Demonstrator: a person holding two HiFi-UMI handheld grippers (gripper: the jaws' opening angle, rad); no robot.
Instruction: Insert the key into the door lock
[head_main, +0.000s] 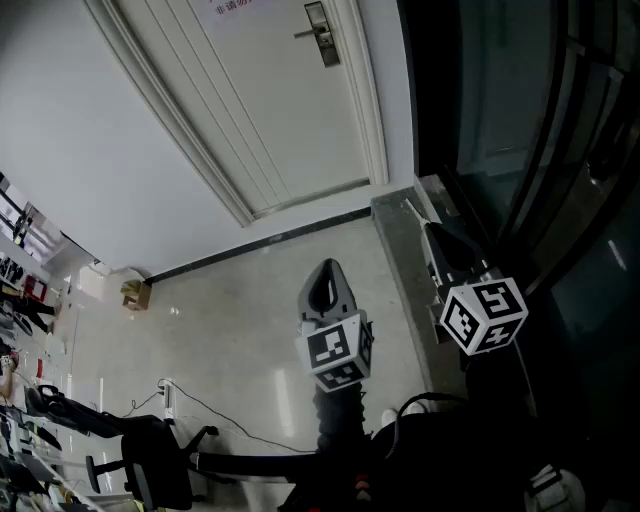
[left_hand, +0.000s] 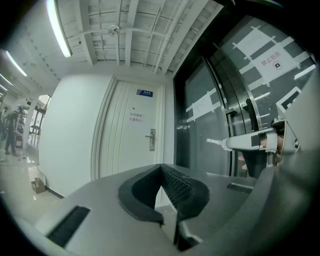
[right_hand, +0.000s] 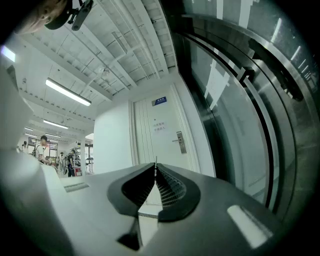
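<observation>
Right gripper (right_hand: 155, 169) clamped on the thin key (right_hand: 155, 160), left gripper (left_hand: 161, 170) closed, empty; door lock (right_hand: 180, 142) right of centre, well off. I fear the key twisting in the pinch and missing the lock.

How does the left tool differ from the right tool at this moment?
The right tool is shut on a thin key; the left tool is shut on nothing. In the head view the right tool reaches nearer the door than the left tool. Both point toward that door.
</observation>
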